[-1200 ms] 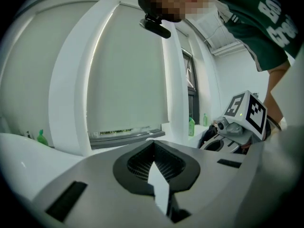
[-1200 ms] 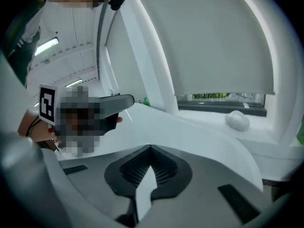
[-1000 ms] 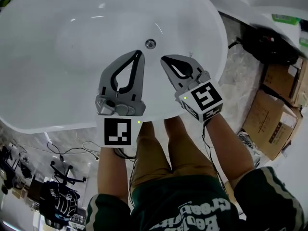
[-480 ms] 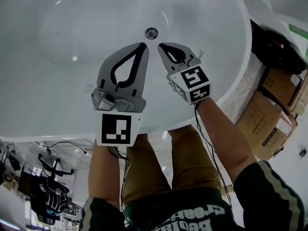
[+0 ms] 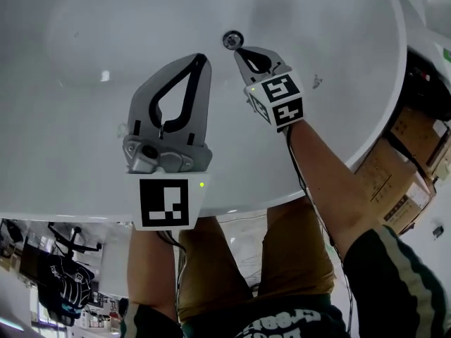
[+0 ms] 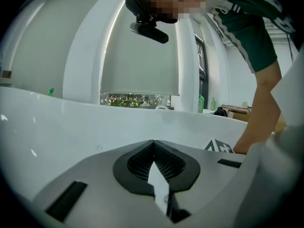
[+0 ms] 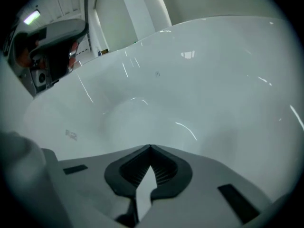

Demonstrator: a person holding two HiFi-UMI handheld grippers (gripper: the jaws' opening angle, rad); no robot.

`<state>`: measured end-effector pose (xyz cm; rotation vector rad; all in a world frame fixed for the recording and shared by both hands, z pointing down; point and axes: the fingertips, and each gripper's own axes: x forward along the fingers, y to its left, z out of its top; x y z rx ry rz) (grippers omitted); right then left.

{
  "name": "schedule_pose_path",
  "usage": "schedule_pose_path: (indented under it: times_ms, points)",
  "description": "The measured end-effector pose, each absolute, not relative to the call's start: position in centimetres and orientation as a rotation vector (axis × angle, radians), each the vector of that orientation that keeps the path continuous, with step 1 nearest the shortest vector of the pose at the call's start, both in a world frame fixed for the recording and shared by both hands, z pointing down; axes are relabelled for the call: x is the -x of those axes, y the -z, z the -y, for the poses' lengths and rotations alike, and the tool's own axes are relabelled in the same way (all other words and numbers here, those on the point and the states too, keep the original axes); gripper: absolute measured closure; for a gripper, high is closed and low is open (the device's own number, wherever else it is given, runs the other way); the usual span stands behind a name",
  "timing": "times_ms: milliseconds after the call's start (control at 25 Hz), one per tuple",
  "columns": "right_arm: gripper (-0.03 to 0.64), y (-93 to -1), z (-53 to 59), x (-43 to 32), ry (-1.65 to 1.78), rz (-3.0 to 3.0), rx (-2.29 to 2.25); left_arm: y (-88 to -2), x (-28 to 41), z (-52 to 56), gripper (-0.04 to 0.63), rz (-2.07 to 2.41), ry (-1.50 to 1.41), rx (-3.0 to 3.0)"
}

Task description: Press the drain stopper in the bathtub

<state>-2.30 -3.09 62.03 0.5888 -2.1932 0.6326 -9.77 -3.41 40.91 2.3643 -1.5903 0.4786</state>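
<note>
Leaning over the bathtub (image 5: pixel 338 69), the person has brought both claws lower into it than a second ago. In the head view the right claw (image 5: pixel 239 51) now has its tip just beside the drain stopper (image 5: pixel 232 39), where before it hung well short; whether it touches I cannot tell; the left claw (image 5: pixel 201 58) sits apart from the stopper. I count one tub, one stopper, two claws and two black-and-white marker cubes (image 5: pixel 164 203); the tub is glossy, white and oval; the stopper is a small round metal disc on the tub floor. In the left gripper view the grey jaws meet tip to tip on nothing; black ribbed pads (image 6: pixel 137 164) frame a teardrop gap. In the right gripper view the jaws are likewise together and empty, with smooth shiny tub wall ahead.
</note>
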Motion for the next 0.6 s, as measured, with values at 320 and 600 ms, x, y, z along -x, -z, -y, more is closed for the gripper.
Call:
schedule_pose_path:
  times_ms: [320,600]
  points:
    - [0.601,-66.9,2.8,2.9,-0.5,2.126,-0.521,-42.0,9.8,4.2,0.588,1.6,-0.409,-2.368]
    - [0.601,-70.9,4.0,1.2,-0.403,2.026,-0.513,-43.5,9.5,5.1,0.588,1.567,-0.381,-2.355]
